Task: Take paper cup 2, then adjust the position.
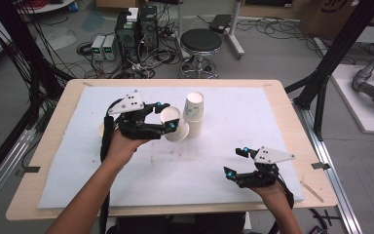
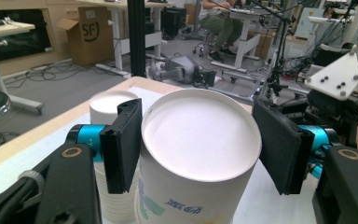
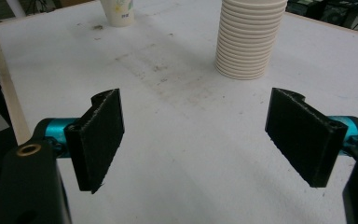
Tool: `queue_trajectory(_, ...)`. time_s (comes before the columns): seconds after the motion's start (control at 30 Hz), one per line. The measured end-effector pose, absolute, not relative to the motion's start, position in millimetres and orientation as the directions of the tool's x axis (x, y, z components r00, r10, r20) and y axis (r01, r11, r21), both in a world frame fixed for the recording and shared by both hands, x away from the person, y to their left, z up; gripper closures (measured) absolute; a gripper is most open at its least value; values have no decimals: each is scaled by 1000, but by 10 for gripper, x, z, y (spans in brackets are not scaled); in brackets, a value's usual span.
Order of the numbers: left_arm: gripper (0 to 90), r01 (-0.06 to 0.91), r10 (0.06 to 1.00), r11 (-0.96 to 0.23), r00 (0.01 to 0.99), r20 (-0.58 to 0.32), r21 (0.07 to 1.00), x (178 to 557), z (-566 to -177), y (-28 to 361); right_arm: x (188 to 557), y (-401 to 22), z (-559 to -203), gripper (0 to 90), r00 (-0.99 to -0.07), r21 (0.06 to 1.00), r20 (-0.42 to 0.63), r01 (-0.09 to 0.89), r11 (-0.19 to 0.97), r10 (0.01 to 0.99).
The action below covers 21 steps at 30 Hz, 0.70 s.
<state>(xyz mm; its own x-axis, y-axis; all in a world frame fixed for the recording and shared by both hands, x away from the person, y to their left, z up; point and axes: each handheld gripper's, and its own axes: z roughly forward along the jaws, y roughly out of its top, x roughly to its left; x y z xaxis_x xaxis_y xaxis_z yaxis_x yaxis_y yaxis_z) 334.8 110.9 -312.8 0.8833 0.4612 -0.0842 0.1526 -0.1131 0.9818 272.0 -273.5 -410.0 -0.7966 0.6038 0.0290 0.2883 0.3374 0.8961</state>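
My left gripper (image 1: 168, 115) fingers clamped on white paper cup (image 2: 200, 140) beside cup stack (image 1: 194, 113), right gripper (image 1: 237, 161) fingers wide, empty over counter (image 1: 185, 175)

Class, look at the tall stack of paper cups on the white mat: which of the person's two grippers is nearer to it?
Left. The left gripper, shut on a single paper cup, sits right beside the stack of cups. The right gripper hangs open over the mat's near right part, well apart.

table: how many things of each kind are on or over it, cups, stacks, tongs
loose paper cups: 2, the held cup in the left tongs and a lone cup
cup stack: 1
tongs: 2, the right tongs open
total: 5
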Motion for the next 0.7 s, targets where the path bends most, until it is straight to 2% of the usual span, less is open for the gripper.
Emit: queue_trajectory(0.7,360,196,432,-124,893,-125,973,3270,-3407,1080,2688,-2693,-4079,200,-813,903,39,277,327,581)
